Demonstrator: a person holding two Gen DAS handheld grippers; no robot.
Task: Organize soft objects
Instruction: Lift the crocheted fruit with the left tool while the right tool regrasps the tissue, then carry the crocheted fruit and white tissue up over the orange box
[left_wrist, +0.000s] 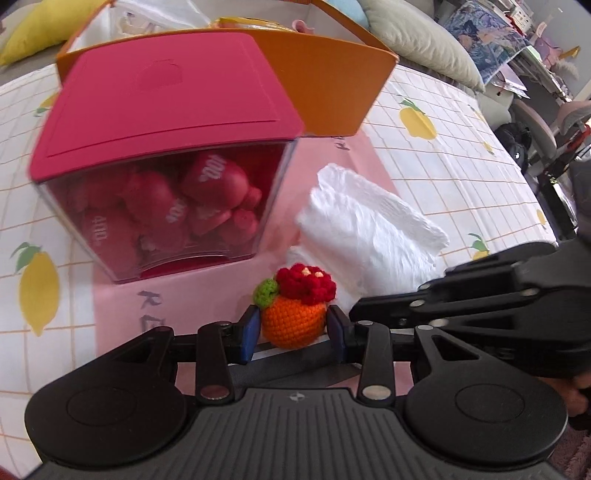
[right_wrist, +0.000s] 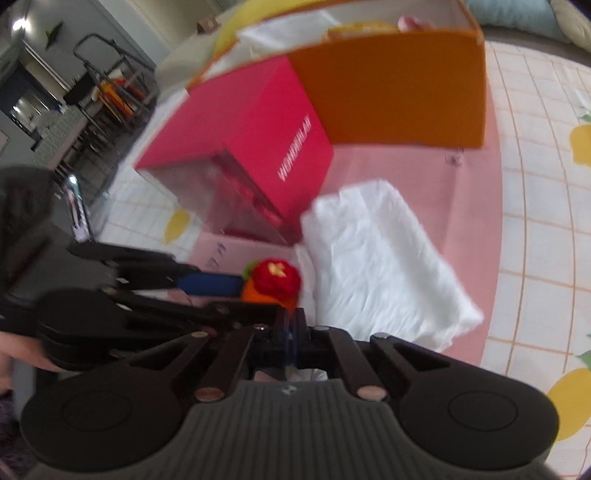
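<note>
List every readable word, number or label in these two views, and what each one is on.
"400": white print on the red pods inside the clear box.
White lettering on the box's red side: blurred, unreadable.
Dark marks on the pink mat: only an "R" is legible.
Nothing else is readable.

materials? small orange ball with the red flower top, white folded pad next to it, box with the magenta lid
Small orange ball with red flower top: crocheted yarn, matte, stitch loops visible.
White folded pad: soft quilted, crinkled nonwoven or paper, possibly a diaper.
Box with magenta lid: lid smooth, matte, likely plastic; walls clear glossy plastic, red items visible inside.
</note>
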